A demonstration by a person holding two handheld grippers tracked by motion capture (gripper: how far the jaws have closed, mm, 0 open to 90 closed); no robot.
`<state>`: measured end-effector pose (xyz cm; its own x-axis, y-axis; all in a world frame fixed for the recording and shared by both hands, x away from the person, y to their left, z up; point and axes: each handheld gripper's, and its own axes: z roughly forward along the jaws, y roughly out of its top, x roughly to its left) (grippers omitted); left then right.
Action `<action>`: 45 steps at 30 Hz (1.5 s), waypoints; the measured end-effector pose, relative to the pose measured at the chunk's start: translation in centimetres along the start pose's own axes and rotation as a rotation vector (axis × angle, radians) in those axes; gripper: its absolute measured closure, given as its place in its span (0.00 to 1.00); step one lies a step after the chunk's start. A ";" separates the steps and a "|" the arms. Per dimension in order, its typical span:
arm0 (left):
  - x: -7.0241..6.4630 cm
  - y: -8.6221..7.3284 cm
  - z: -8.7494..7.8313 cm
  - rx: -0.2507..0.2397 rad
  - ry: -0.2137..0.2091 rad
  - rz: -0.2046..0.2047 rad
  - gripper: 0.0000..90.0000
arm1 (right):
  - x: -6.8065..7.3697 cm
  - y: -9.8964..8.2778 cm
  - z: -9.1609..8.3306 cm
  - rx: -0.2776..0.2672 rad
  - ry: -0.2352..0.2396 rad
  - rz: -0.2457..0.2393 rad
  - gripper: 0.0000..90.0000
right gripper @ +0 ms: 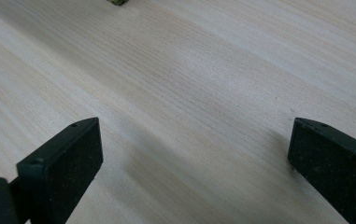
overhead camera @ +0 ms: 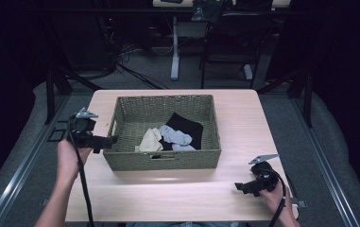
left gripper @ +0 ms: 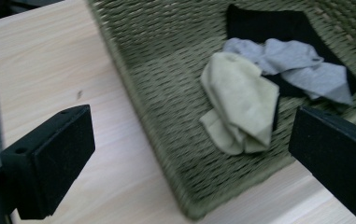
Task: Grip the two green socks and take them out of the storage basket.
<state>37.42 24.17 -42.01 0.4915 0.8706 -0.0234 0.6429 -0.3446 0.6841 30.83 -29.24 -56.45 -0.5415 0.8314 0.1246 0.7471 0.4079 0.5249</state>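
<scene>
We hold the left hand-held gripper [overhead camera: 103, 142] spread wide at the left rim of the woven basket [overhead camera: 163, 160], mid-frame on the desk [overhead camera: 244, 123]. Inside lie a cream sock [overhead camera: 150, 139], a grey sock [overhead camera: 176, 137] and a black cloth [overhead camera: 189, 125]. The right hand-held gripper [overhead camera: 242, 187], also spread and empty, hovers low at lower right.

pale wooden table [overhead camera: 177, 189], grey desk leg [overhead camera: 175, 47] behind, dark chair [overhead camera: 229, 42], grey floor [overhead camera: 135, 71]

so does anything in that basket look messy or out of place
Nothing is damaged or spilled. The woven green wicker basket sits square on the pale wooden table, but its clothes lie crumpled, not folded: a cream cloth, a grey sock and a black garment, all bunched toward one side.
</scene>
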 end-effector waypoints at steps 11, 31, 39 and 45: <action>-2.2 4.4 5.2 0.102 -0.049 0.073 0.00 | 0.0 0.0 0.0 0.006 0.004 -0.005 0.03; -3.5 5.5 14.3 0.290 -0.103 0.086 0.15 | 0.0 0.0 0.0 0.001 0.009 -0.005 0.03; -4.4 5.2 16.5 0.362 -0.117 0.110 0.25 | 0.0 -0.1 0.0 -0.004 0.017 -0.002 0.03; -4.3 5.2 17.2 0.430 -0.104 0.119 0.37 | 0.0 0.0 0.0 -0.004 0.013 -0.002 0.03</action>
<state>48.77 12.59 -50.94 0.6187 0.7840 -0.0515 0.7534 -0.5734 0.3219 30.77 -29.23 -56.46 -0.5482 0.8255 0.1347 0.7443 0.4080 0.5286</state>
